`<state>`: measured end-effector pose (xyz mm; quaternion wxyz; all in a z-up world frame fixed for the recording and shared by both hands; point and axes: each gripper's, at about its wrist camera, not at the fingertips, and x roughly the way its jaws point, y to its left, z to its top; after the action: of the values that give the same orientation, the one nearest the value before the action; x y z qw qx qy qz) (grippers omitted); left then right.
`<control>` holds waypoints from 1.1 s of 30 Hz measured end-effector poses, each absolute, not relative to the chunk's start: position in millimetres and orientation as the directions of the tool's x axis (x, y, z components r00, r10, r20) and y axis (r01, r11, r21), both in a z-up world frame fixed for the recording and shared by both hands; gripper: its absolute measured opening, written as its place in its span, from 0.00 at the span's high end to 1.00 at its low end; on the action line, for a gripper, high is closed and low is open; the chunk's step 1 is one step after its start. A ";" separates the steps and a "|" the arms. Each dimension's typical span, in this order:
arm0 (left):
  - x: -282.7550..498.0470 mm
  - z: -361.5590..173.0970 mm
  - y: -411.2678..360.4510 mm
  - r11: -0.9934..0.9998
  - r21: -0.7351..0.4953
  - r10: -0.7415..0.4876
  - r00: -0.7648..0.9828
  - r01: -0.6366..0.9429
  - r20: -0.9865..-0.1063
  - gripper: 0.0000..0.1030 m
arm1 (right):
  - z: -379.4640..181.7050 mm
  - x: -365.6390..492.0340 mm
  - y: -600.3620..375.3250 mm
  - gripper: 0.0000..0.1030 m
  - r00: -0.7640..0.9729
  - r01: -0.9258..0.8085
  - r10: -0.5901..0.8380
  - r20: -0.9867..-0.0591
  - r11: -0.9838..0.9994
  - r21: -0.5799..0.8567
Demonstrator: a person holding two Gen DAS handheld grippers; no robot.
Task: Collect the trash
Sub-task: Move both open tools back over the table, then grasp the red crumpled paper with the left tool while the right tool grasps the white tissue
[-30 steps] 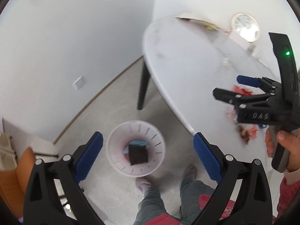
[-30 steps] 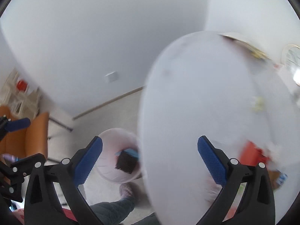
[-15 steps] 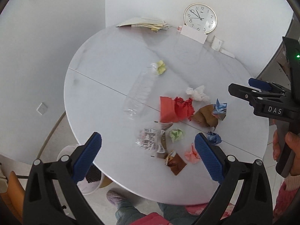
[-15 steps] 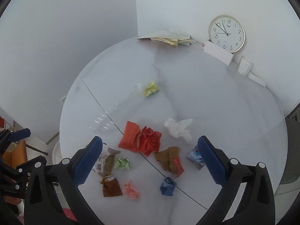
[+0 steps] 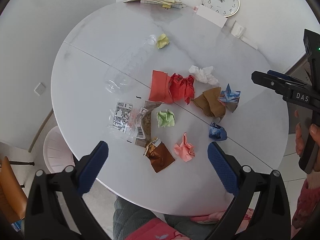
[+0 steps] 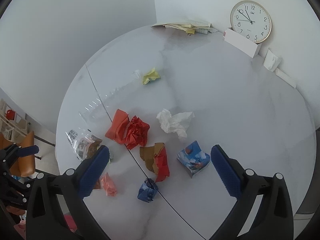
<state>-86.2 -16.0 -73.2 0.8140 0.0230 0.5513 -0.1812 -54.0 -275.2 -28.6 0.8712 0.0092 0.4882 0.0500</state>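
Trash is strewn over a round white table (image 5: 200,40) (image 6: 230,100): a clear plastic bottle (image 5: 128,68), red crumpled paper (image 5: 176,89) (image 6: 134,131), a white tissue (image 5: 204,74) (image 6: 174,122), brown wrappers (image 5: 211,104) (image 6: 156,158), a pink wad (image 5: 185,149) (image 6: 109,184), a dark blue wad (image 5: 217,133) (image 6: 148,190) and a clear snack bag (image 5: 128,119). My left gripper (image 5: 158,166) hangs open above the table's near edge, over the pink wad. My right gripper (image 6: 160,168) is open too, above the brown wrapper, holding nothing.
A pale pink bin (image 5: 56,152) stands on the floor left of the table, partly under its rim. A wall clock (image 6: 251,21), a white box (image 6: 241,42) and a paper stack (image 6: 186,26) sit at the table's far side. An orange chair (image 6: 24,156) stands at the left.
Both cameras swung up from the floor bin to face down on the table. In the last half second both grippers came lower and closer to the litter. Jaws stayed open.
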 end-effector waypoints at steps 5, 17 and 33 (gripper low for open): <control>-61.1 -89.6 -3.5 0.959 -0.152 -0.227 0.332 0.238 -0.916 0.08 | -37.4 -56.1 -287.7 0.02 0.510 -0.063 0.114 -0.853 0.993 0.095; -20.6 -92.9 -48.8 0.938 -0.104 -0.220 0.336 0.332 -0.916 0.08 | -62.7 -29.0 -331.9 0.02 0.480 -0.001 0.080 -0.873 0.996 0.091; 20.2 -113.6 -105.6 0.909 -0.138 -0.251 0.253 0.393 -0.934 0.08 | -158.0 82.0 -289.7 0.23 0.317 -0.324 0.087 -0.944 0.946 -0.021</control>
<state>20.2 -105.6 -113.6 0.7890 0.0617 0.5763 -0.2040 82.0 -289.7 -158.0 0.8049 -0.1037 0.5702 0.1277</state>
